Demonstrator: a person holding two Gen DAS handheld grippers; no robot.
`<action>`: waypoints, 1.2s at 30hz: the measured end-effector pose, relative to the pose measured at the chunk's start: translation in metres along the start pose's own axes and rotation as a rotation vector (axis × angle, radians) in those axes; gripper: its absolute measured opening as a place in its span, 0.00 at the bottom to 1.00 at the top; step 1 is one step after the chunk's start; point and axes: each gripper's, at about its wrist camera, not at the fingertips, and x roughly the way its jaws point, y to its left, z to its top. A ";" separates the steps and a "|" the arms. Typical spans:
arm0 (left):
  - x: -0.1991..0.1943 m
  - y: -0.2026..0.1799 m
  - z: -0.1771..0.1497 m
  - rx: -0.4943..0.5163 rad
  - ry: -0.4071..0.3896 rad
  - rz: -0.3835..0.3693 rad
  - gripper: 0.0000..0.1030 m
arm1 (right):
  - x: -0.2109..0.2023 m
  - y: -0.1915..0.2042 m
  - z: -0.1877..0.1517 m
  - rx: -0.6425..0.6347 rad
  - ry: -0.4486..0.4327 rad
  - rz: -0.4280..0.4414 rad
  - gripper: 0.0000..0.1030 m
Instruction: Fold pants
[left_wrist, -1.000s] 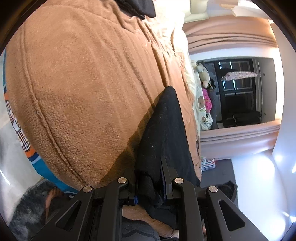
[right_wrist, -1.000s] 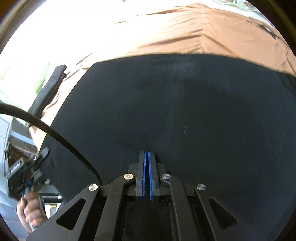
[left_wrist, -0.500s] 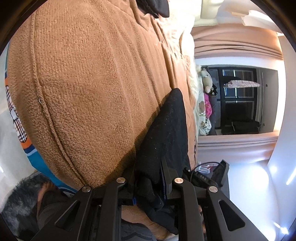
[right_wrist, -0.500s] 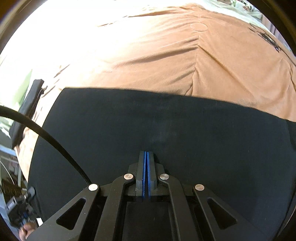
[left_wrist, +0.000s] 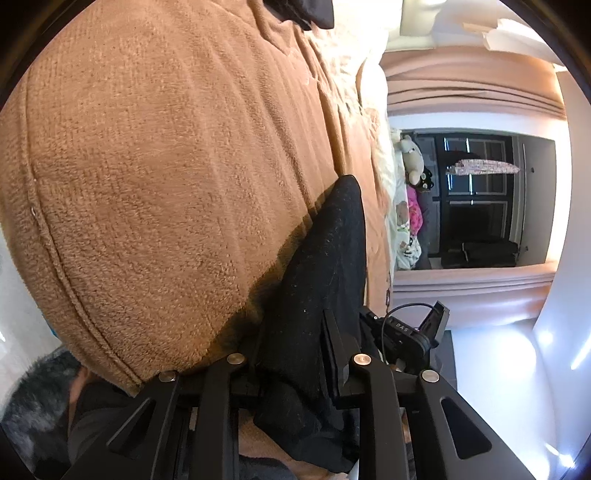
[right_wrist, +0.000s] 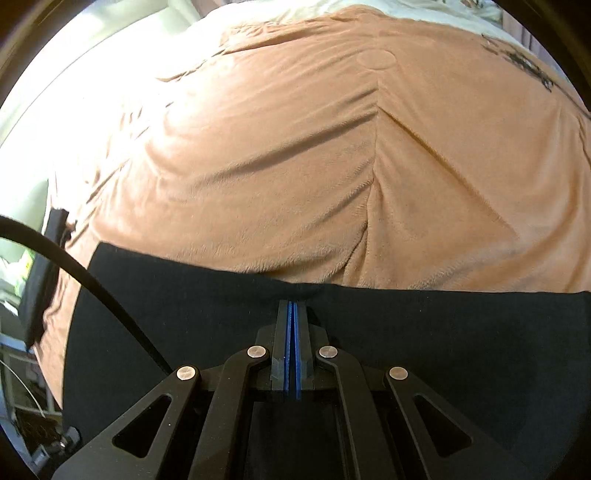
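Note:
The black pants (right_wrist: 443, 332) lie as a flat dark sheet across the near part of a tan fleece blanket (right_wrist: 295, 166) on a bed. My right gripper (right_wrist: 292, 310) is shut, its blue pads pressed together at the pants' far edge; the cloth between them cannot be made out. In the left wrist view my left gripper (left_wrist: 291, 332) is shut on a thick bunch of the black pants (left_wrist: 325, 266), which stretch away along the blanket (left_wrist: 166, 184). The right gripper's body (left_wrist: 410, 332) shows just beyond the left one.
A black cable (right_wrist: 92, 280) crosses the right wrist view at left. A dark folded item (right_wrist: 44, 266) lies at the bed's left edge. Stuffed toys (left_wrist: 412, 173) sit by a dark window (left_wrist: 480, 199) with curtains. My hand and sleeve (left_wrist: 44, 406) show low left.
In the right wrist view the pants' far edge has drawn much nearer and more blanket shows. The right gripper has come into the left wrist view, close beside the left gripper.

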 end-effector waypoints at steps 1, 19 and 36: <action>-0.001 -0.001 -0.001 0.004 -0.002 -0.001 0.14 | 0.000 -0.001 -0.002 0.012 0.003 0.008 0.00; -0.013 -0.087 -0.009 0.219 -0.006 -0.069 0.11 | -0.048 -0.007 -0.116 -0.015 0.090 0.187 0.00; 0.012 -0.200 -0.049 0.466 0.062 -0.111 0.11 | -0.113 -0.057 -0.189 -0.010 0.028 0.350 0.00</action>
